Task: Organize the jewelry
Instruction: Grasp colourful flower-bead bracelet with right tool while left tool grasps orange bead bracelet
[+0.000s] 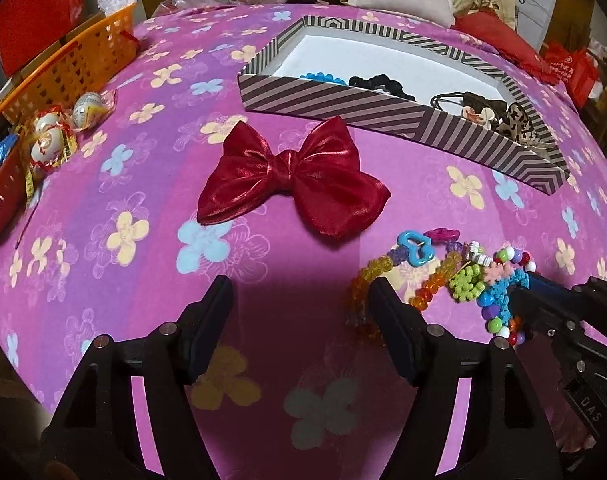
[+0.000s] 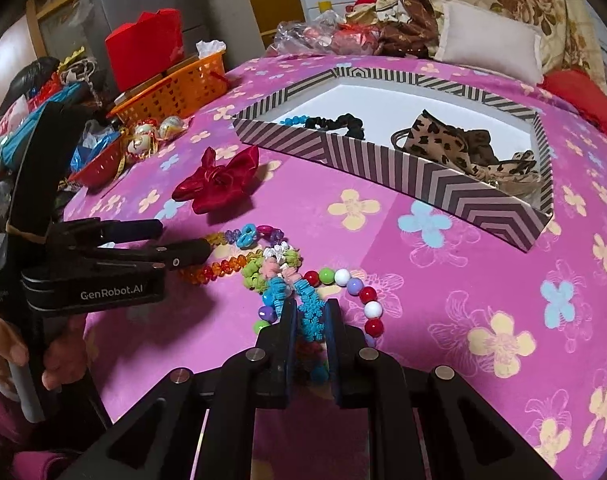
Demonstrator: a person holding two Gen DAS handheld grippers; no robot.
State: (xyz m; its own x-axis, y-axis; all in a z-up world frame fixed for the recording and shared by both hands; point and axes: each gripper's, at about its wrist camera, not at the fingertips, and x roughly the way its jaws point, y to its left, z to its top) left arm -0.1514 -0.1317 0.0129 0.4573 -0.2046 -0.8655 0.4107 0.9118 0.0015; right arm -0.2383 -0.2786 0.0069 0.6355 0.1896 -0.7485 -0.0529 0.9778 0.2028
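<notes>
A tangle of bracelets lies on the pink flowered cloth: an orange bead strand, a blue flower band and a string of round red, white and green beads. My right gripper is shut on the blue flower band. My left gripper stands open over bare cloth, and its right finger lies against the orange bead strand. Nothing sits between its pads. A shiny red bow lies beyond it. The striped box behind holds blue beads, a black scrunchie and leopard-print pieces.
An orange basket, wrapped egg-shaped items and a small red basket crowd the left edge. A pillow and bags sit behind the box. A hand holds the left gripper's handle.
</notes>
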